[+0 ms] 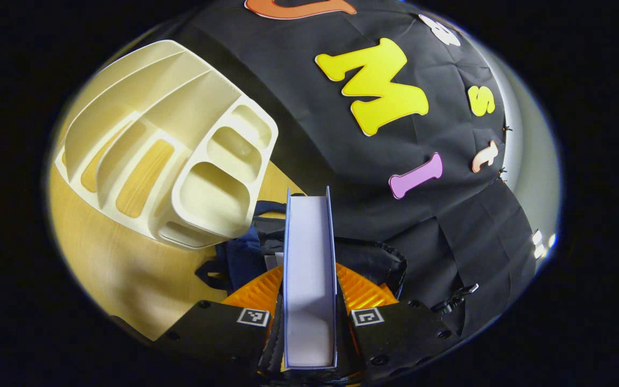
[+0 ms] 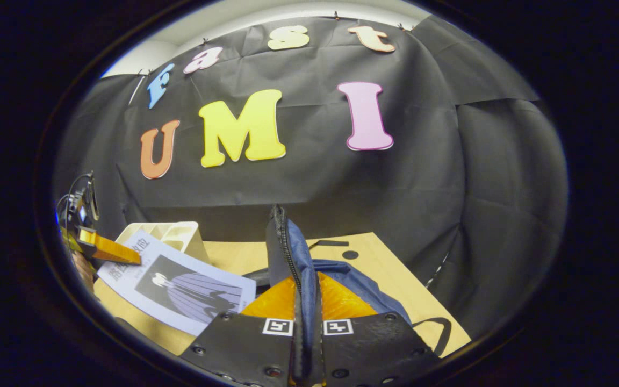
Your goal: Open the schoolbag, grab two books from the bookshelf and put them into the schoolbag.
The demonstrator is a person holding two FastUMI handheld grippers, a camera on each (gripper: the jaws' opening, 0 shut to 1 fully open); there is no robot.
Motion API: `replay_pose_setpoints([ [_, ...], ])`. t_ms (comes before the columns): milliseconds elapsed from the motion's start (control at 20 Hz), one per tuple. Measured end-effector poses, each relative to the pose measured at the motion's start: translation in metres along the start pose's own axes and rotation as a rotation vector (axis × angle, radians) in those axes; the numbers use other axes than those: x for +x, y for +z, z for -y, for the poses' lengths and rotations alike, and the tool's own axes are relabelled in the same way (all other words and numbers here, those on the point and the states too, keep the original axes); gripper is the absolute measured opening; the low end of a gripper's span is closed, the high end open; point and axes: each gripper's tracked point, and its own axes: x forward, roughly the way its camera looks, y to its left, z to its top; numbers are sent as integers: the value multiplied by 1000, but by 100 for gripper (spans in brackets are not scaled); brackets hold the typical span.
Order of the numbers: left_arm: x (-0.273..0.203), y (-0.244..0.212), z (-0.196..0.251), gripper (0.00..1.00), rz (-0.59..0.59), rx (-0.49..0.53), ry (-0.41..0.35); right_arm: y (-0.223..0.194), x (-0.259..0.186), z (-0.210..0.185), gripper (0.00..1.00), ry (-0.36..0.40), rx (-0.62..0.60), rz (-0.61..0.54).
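In the left gripper view my left gripper [image 1: 309, 293] is shut on a thin book [image 1: 309, 236], seen edge-on with pale pages between blue covers. It hangs over the open mouth of the dark blue schoolbag [image 1: 242, 258]. The cream bookshelf [image 1: 170, 145] stands up left on the table, its slots bare. In the right gripper view my right gripper [image 2: 307, 303] is shut on the schoolbag's zippered rim [image 2: 288, 242] and holds it upright. The same book [image 2: 180, 285], cover up, lies tilted at the left with the left gripper [image 2: 106, 249] on its far end.
The wooden table [image 2: 390, 274] runs to the right behind the bag, with a small dark round mark [image 2: 350, 255] on it. The black cloth wall stands close behind. A bag strap [image 2: 438, 333] loops toward the table's near right edge.
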Motion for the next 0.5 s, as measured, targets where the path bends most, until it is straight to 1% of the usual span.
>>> replay_pose_setpoints([
  [150, 21, 0, -14, 41, 35, 2, 59, 7, -2, -5, 6, 15, 2, 0],
  [200, 27, -3, -16, 41, 30, 19, 74, 9, -2, -5, 6, 15, -3, -1],
  [250, 31, -7, -12, 41, 23, 12, 57, 12, -1, -4, 6, 12, -10, 1],
  [350, 41, -15, -10, 41, 25, 23, 55, 14, -1, -4, 6, 13, -19, 2],
  [450, 51, -25, -16, 41, 29, 49, 91, 18, -2, -2, 6, 17, -19, 6],
  [500, 56, -32, -16, 41, 28, 57, 96, 19, -2, 0, 6, 19, -16, 9],
])
